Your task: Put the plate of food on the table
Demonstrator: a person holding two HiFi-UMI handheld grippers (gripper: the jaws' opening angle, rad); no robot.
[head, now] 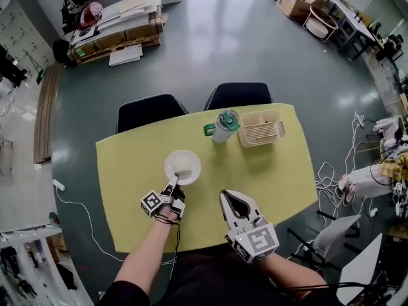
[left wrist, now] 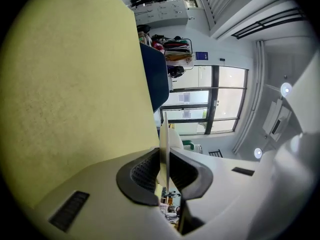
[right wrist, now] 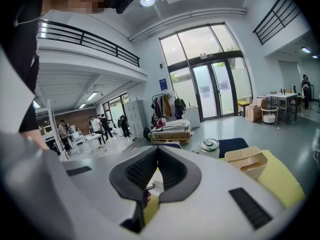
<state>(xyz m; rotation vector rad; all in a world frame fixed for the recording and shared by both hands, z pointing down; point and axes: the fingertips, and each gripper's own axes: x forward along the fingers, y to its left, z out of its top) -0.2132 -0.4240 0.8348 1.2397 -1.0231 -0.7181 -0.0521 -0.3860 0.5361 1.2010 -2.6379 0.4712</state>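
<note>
A white plate (head: 183,166) with a pale piece of food on it is over the left middle of the yellow table (head: 127,164). My left gripper (head: 173,183) is at the plate's near rim, shut on it. In the left gripper view the plate (left wrist: 163,134) shows edge-on, pinched between the dark pads (left wrist: 145,171). I cannot tell whether the plate rests on the table or hangs just above it. My right gripper (head: 225,196) hovers over the table's near side, right of the plate, shut with nothing held. Its tips meet in the right gripper view (right wrist: 157,151).
A tumbler with a green lid (head: 225,125) and a beige slatted basket (head: 262,127) stand at the table's far side. Two dark chairs (head: 152,110) are tucked in beyond the far edge. Cables (head: 331,177) lie on the floor to the right.
</note>
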